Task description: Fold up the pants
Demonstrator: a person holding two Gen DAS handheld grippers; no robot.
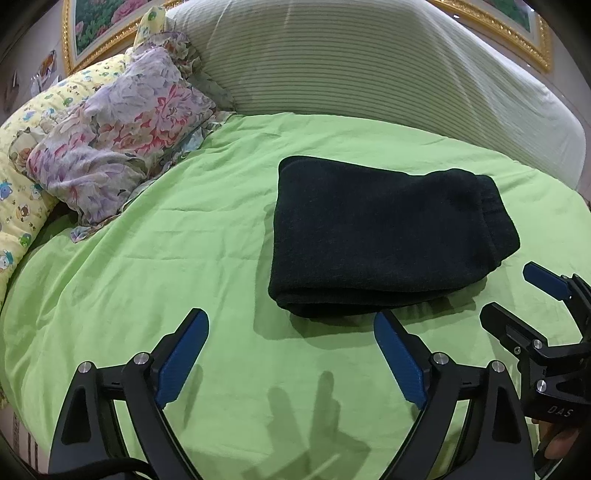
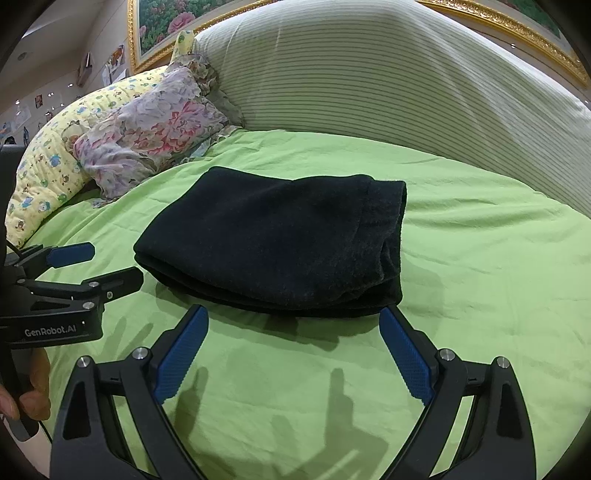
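Observation:
The black pants (image 1: 384, 236) lie folded into a compact rectangle on the green bedsheet (image 1: 184, 258), waistband end to the right. They also show in the right wrist view (image 2: 280, 240). My left gripper (image 1: 291, 321) is open and empty, just short of the pants' near left corner. My right gripper (image 2: 293, 317) is open and empty, just in front of the pants' near edge. Each gripper appears in the other's view: the right gripper (image 1: 517, 291) at the right edge, the left gripper (image 2: 110, 262) at the left edge.
A floral pillow (image 1: 122, 140) and a yellow cartoon-print quilt (image 1: 22, 199) lie at the back left. A large striped bolster (image 1: 369, 62) runs along the back of the bed. A gold-framed painting (image 1: 96, 29) hangs behind.

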